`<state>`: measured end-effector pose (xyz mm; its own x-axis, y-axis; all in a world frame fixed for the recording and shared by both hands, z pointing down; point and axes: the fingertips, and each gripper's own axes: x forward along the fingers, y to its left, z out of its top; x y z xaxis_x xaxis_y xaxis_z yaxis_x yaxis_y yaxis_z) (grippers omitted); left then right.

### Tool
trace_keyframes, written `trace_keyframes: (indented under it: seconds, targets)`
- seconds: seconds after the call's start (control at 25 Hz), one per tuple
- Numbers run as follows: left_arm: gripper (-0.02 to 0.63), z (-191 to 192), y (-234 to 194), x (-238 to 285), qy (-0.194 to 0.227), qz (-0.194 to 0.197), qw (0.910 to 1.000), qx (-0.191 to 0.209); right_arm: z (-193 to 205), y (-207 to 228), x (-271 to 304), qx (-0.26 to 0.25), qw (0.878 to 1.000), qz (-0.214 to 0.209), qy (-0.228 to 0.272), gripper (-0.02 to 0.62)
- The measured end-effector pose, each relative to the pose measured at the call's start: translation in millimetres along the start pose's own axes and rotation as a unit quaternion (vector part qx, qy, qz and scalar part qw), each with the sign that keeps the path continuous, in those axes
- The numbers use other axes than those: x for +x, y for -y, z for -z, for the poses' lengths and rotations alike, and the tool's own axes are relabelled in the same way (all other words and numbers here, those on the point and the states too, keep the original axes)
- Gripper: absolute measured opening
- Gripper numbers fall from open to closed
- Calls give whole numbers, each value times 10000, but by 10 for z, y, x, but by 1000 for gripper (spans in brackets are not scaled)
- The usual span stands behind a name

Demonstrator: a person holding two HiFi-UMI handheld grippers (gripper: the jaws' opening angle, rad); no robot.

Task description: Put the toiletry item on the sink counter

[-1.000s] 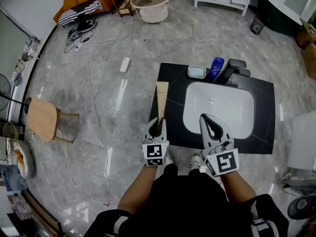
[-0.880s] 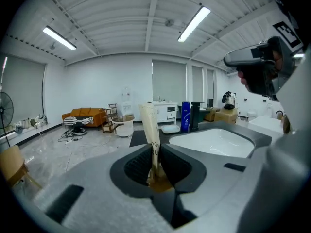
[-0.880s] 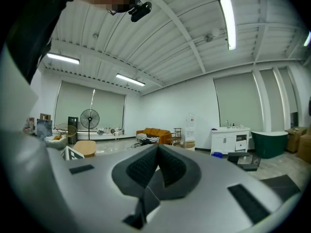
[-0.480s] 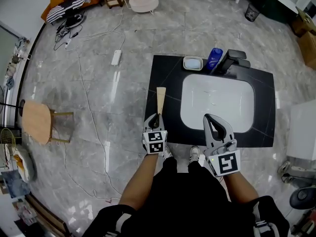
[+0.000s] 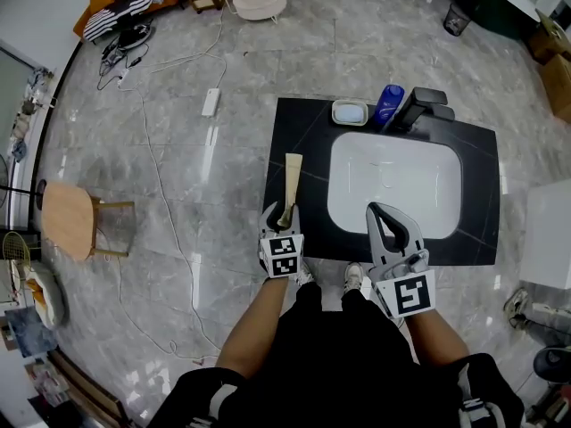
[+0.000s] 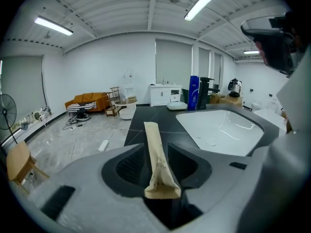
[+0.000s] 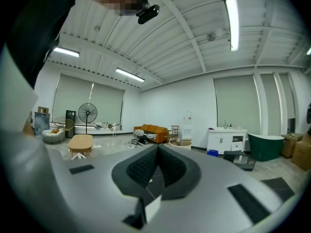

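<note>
1. Left gripper view: left gripper (image 6: 155,152) jaws are opening around the wrapped toothbrush (image 6: 152,135), lower centre, lying on the counter (image 6: 141,118).
2. Right gripper (image 7: 157,149) jaws meet, empty.
3. Toothbrush seems light, stiff, slim; grip mid-length.

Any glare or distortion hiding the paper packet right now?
Head view: heavy fisheye bends the counter edges; light streaks glare on the floor, not on the paper packet. Left gripper view: packet sharp and evenly lit, corners vignetted black. Right gripper view: aimed at the room and ceiling lights, packet not shown.
</note>
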<state>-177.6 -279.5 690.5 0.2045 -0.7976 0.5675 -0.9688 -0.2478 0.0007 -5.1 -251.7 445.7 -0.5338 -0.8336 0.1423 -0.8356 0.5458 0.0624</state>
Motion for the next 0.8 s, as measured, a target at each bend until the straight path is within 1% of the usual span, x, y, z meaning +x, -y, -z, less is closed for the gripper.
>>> trace_keyframes:
  seconds: [0.12,0.24,0.36,0.56,0.68,0.76,0.8]
  targets:
    - [180,-263,-16,-210,411,-30,9991,38,-46,-33,4,5,10000,-41,83,6]
    - [184,-614,19,-472,897,8,9959,68,-76,-62,-1,-2,9999,-53,161,6]
    - [182,-1018,91,-762,1401,48,9901,67,-116,-95,-17,-43,9997,-88,205,6]
    - [157,-1530,202,-1216,2004,45,9797,82,-305,-155,-64,-168,9984,-180,509,6]
    - [100,-1764,251,-1494,2398,-74,9706,220,-374,-170,-119,-189,9979,-208,587,6]
    - [12,-1873,286,-1643,2566,-82,9662,215,-419,-171,-154,-212,9974,-226,652,6]
    - [11,-1903,312,-1695,2600,-38,9654,210,-435,-175,-170,-252,9972,-234,664,5]
